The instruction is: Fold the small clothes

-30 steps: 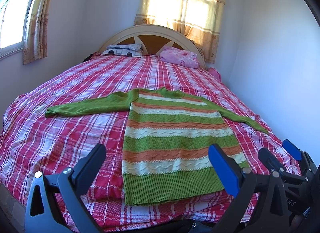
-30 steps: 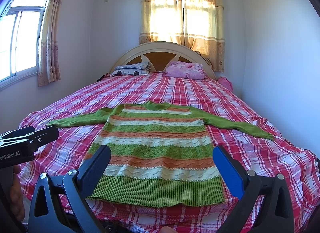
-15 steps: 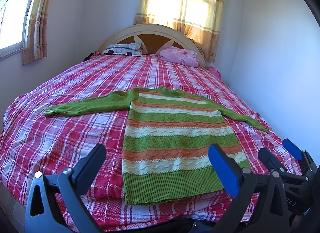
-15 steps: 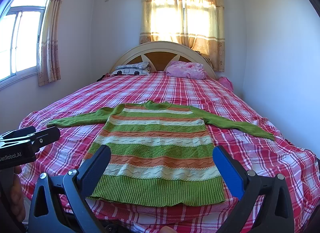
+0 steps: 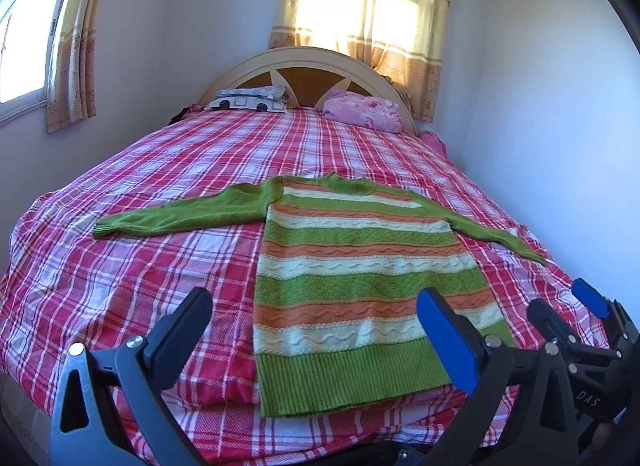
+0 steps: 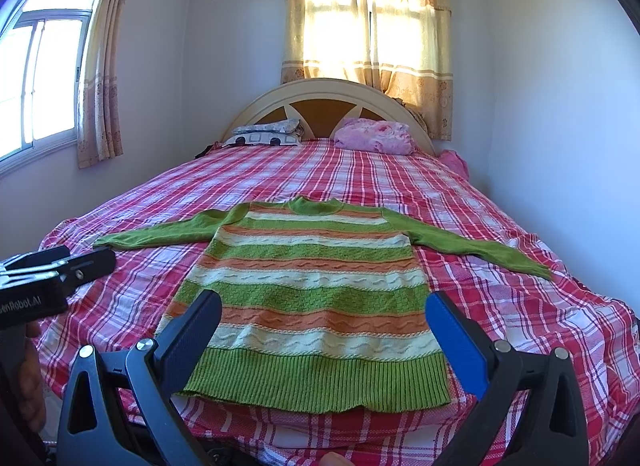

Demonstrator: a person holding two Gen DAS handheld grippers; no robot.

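A small knitted sweater (image 5: 352,266) (image 6: 316,290) with green, orange and cream stripes lies flat on the bed, both green sleeves spread out sideways, hem toward me. My left gripper (image 5: 316,330) hovers open above the hem's left part, nothing between its fingers. My right gripper (image 6: 324,330) is open too, held over the middle of the hem, apart from the cloth. In the left wrist view the right gripper (image 5: 576,318) shows at the right edge. The left gripper's body (image 6: 48,278) shows at the left of the right wrist view.
The bed (image 5: 160,193) carries a red and white plaid sheet. At its head lie a patterned pillow (image 6: 266,133) and a pink bundle (image 6: 374,135) before a curved headboard (image 6: 332,95). Walls close in at left and right. Curtained windows sit behind and to the left.
Almost nothing has changed: both grippers stay open at the foot of the bed and the sweater lies as before. The views shift only slightly.
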